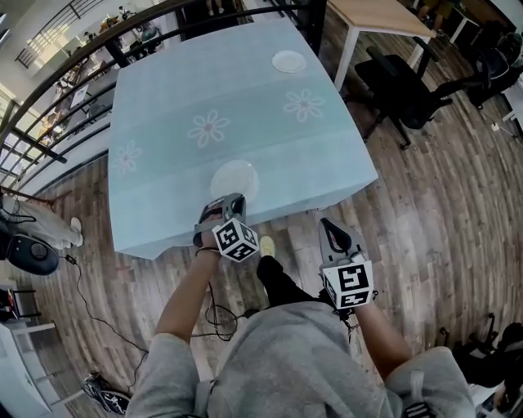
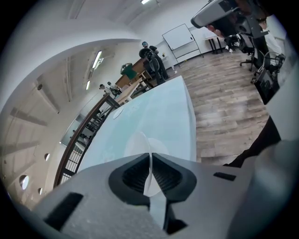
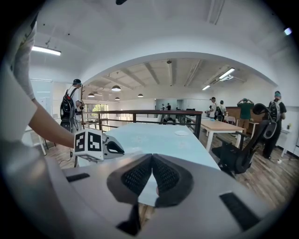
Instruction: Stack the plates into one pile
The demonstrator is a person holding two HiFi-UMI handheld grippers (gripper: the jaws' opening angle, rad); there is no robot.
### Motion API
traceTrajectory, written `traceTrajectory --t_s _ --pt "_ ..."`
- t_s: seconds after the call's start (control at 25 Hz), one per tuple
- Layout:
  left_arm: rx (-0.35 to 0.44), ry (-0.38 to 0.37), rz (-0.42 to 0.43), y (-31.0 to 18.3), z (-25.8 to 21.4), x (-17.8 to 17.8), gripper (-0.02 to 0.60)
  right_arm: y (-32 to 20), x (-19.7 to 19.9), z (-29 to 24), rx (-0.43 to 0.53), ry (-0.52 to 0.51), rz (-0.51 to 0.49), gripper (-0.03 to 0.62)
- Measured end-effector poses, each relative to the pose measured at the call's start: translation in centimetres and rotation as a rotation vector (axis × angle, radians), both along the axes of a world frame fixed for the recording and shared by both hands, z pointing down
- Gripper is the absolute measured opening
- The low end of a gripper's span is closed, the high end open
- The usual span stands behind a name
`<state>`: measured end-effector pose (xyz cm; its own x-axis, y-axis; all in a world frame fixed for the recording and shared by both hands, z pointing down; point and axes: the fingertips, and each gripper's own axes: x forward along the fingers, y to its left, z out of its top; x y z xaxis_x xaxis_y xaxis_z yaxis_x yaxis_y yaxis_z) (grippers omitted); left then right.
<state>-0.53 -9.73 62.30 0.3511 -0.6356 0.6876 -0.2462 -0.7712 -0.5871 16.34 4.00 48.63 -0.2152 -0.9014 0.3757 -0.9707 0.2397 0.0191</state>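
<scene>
A clear white plate (image 1: 234,180) hangs just over the near edge of the blue flowered tablecloth (image 1: 163,106). My left gripper (image 1: 227,201) is shut on its near rim. In the left gripper view the thin plate (image 2: 138,142) runs edge-on between the pads (image 2: 135,175), with the left gripper (image 2: 150,158) closed on it. A second white plate (image 1: 288,61) lies at the table's far right; it shows as the far plate (image 2: 118,112) and the far plate (image 3: 181,133). My right gripper (image 1: 331,229) hovers off the table's front edge over the floor. The right gripper (image 3: 151,163) is shut and holds nothing.
A black railing (image 1: 57,82) runs along the table's left and far sides. A black office chair (image 1: 404,90) and a wooden desk (image 1: 376,16) stand to the right. Wooden floor (image 1: 441,212) lies in front and to the right. People stand far off in the room.
</scene>
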Motion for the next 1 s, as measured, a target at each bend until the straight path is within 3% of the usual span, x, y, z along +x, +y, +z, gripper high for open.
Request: traceTrajectory --t_s 0.72,0.88,1.0 --pt "-0.288 0.020 -0.082 0.8 5.6 1.6 0.040 2.3 4.1 0.3 -0.028 0.002 0.044 0.026" --pt "-0.298 0.059 -0.141 0.6 5.7 1.8 0.068 3.3 4.7 0.7 -0.038 -0.010 0.047 0.026" --pt "-0.305 0.138 -0.204 0.2 4.4 1.7 0.096 3.9 4.5 0.9 -0.038 -0.015 0.036 0.026"
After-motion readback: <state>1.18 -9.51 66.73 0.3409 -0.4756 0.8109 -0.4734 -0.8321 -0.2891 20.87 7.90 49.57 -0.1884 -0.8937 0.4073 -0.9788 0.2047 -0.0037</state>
